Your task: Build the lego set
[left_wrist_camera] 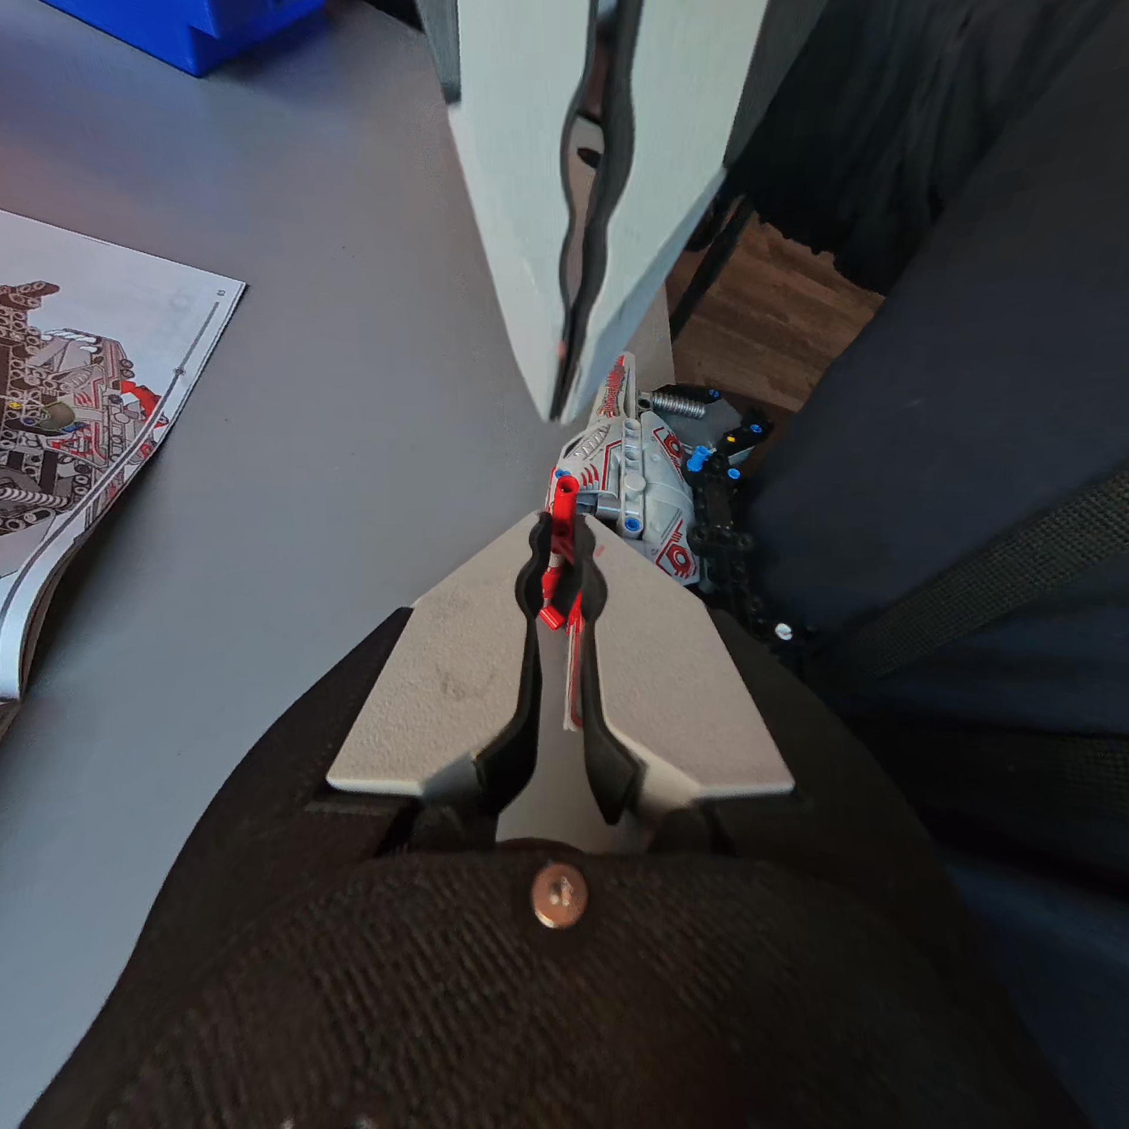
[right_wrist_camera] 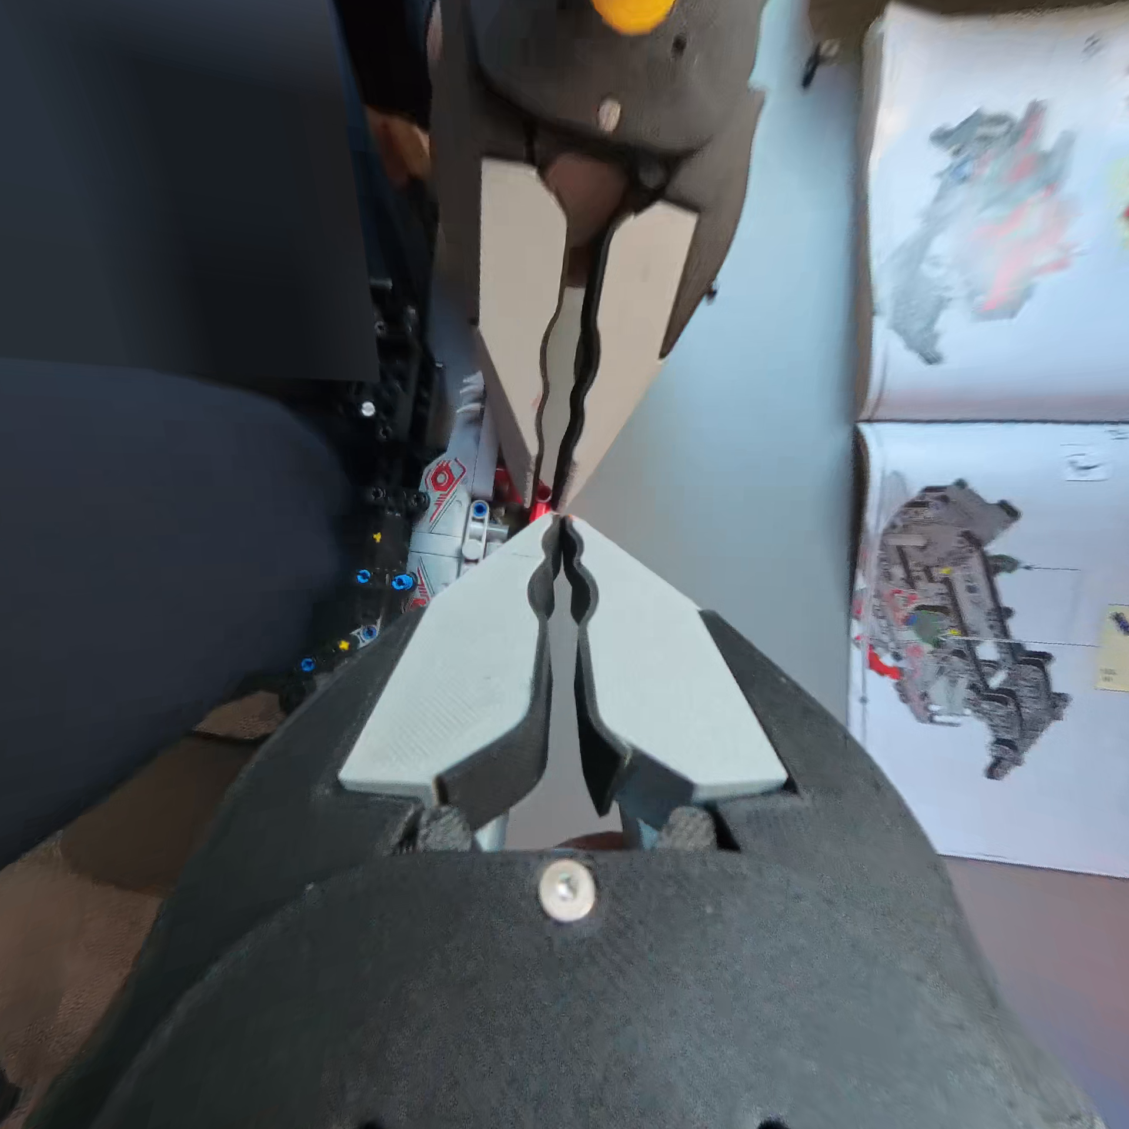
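My left gripper (left_wrist_camera: 561, 526) is shut on a red lego piece (left_wrist_camera: 563, 501), a thin part that sticks out past the fingertips. Just beyond it sits the lego model (left_wrist_camera: 641, 489), grey panels with red decals on black beams with blue pins, at the table's edge against dark clothing. My right gripper (right_wrist_camera: 561, 526) is shut, and I see nothing held in it. Its tips nearly meet the left gripper's tips (right_wrist_camera: 550, 496) from the opposite side. The red piece (right_wrist_camera: 540, 508) and the model (right_wrist_camera: 452, 525) show just left of that meeting point. The right gripper (left_wrist_camera: 559, 410) comes down from above in the left wrist view.
An open instruction booklet (left_wrist_camera: 91, 427) lies on the grey table (left_wrist_camera: 336, 366); it also shows in the right wrist view (right_wrist_camera: 977, 611). A blue bin (left_wrist_camera: 183, 24) stands at the far edge. A person's dark clothing (left_wrist_camera: 977, 519) and wooden floor (left_wrist_camera: 770, 305) lie beyond the table's edge. My two grippers' fingertips are within a few centimetres of each other.
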`<state>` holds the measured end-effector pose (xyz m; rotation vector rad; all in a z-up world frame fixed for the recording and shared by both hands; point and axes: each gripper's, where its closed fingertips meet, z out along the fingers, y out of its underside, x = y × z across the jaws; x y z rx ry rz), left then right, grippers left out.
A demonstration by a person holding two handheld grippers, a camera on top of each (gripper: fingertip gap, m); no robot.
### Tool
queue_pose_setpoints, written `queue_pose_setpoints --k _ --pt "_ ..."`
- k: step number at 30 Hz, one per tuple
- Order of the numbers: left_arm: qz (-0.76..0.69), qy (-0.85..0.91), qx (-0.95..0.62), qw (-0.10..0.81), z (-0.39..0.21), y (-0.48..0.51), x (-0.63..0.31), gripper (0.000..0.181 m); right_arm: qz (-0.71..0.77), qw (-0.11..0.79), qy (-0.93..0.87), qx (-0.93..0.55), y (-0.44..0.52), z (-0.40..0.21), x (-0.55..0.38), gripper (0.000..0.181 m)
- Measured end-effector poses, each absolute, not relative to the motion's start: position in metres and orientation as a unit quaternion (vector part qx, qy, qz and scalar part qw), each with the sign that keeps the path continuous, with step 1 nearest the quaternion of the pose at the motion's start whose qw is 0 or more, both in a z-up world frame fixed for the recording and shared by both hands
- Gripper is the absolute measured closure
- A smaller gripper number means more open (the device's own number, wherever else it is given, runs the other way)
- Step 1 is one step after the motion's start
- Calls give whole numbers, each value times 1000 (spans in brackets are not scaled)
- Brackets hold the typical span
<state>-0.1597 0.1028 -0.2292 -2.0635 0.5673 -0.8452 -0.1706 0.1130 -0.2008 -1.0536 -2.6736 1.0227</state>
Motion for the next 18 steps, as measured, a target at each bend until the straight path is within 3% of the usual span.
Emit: queue_pose_setpoints --k 9,13,18 --pt "-334 230 -819 405 -229 101 -159 177 252 -18 -914 -317 98 -226 -159 181" --pt "-332 229 -820 407 -229 102 -159 177 218 22 -925 -309 111 -222 -164 181" --pt "-330 235 -821 402 -230 100 -159 177 205 -15 -930 -305 107 -231 -153 181"
